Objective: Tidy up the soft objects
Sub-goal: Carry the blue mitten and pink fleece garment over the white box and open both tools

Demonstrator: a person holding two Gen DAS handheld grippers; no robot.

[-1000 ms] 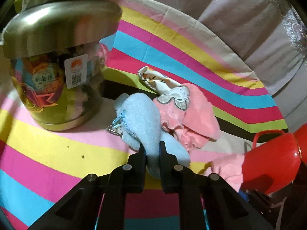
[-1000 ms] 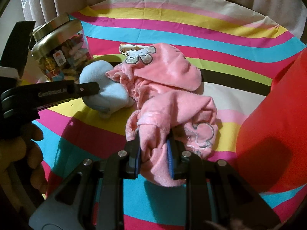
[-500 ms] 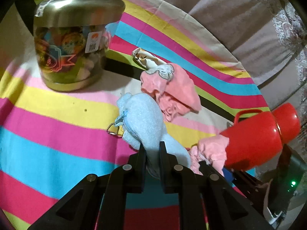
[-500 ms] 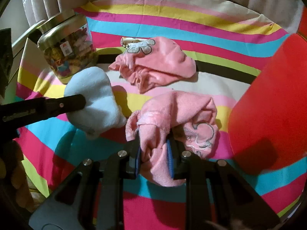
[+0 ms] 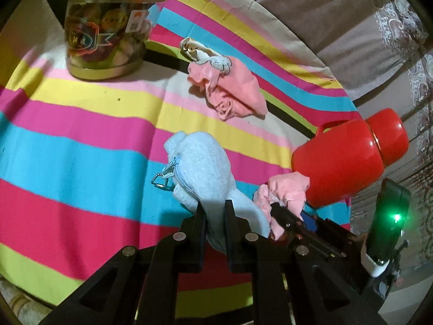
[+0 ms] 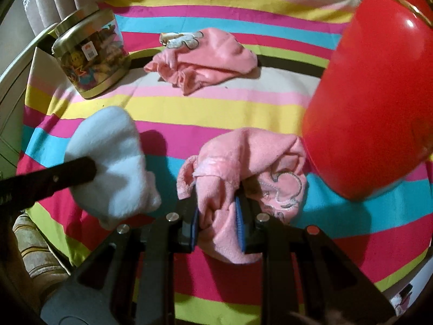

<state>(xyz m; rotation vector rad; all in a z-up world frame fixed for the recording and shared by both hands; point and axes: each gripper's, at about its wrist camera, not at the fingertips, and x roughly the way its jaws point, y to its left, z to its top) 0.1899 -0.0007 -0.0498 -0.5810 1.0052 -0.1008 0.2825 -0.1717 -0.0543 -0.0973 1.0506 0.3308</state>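
My left gripper (image 5: 215,210) is shut on a light blue plush pouch (image 5: 200,162) with a zipper and a small chain, held above the striped cloth. In the right wrist view that pouch (image 6: 113,159) hangs at the left from the left gripper's black finger (image 6: 54,181). My right gripper (image 6: 216,203) is shut on a crumpled pink garment (image 6: 251,162) with an embroidered patch. The same garment (image 5: 284,192) shows beside the pouch in the left wrist view. A second pink garment (image 6: 205,57) lies loose farther back on the cloth, also visible as a pink heap (image 5: 230,86).
A striped cloth (image 5: 81,135) covers the table. A gold-lidded jar (image 5: 108,24) of colourful sweets stands at the back left. A red thermos flask (image 5: 349,157) stands right, very close to my right gripper as a big red body (image 6: 373,94). Curtains hang behind.
Both grippers have drawn back toward the near edge with their loads. The blue pouch and the held pink garment are now well apart from the loose pink garment and the jar.
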